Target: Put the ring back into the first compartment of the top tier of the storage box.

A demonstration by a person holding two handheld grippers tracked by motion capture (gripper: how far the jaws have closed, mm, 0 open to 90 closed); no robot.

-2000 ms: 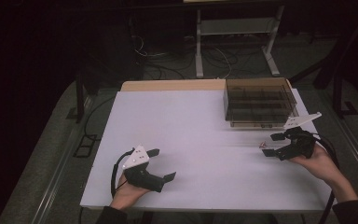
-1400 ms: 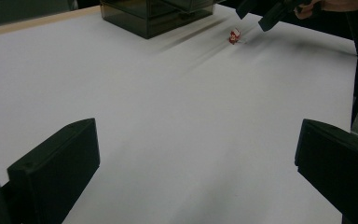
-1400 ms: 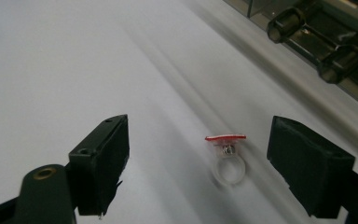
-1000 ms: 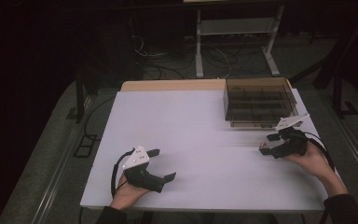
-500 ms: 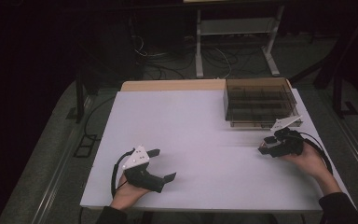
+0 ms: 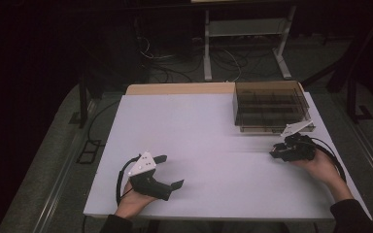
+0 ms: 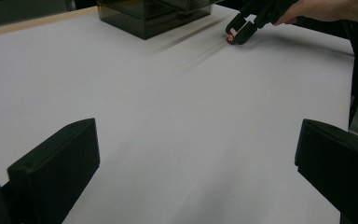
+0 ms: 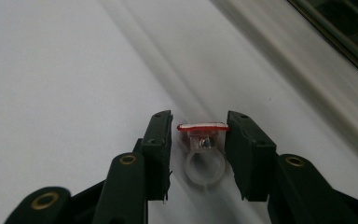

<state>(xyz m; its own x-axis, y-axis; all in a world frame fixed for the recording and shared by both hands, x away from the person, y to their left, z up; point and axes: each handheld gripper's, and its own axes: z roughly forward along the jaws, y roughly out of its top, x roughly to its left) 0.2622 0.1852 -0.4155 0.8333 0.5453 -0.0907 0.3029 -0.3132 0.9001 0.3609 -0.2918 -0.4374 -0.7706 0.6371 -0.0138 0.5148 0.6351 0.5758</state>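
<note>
on the white bench (image 6: 213, 131), the right gripper (image 8: 199, 154) has just been closing its fingers around a small clear plastic ring (image 8: 205, 158) with a red-edged top; it sits between them, one finger at its top, the other just apart. the ring lies near the dark box (image 6: 271, 107). the left gripper (image 6: 170, 172) rests with fingers wide open, well apart.

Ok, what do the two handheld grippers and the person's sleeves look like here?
Both are black two-jaw tools. The left gripper carries a pale grey three-cornered plate and a black cable looping behind it; the right gripper has the same plate and cable. In the right gripper view its fingers are flat black blocks on brass-riveted links. Both sleeves are dark.
</note>
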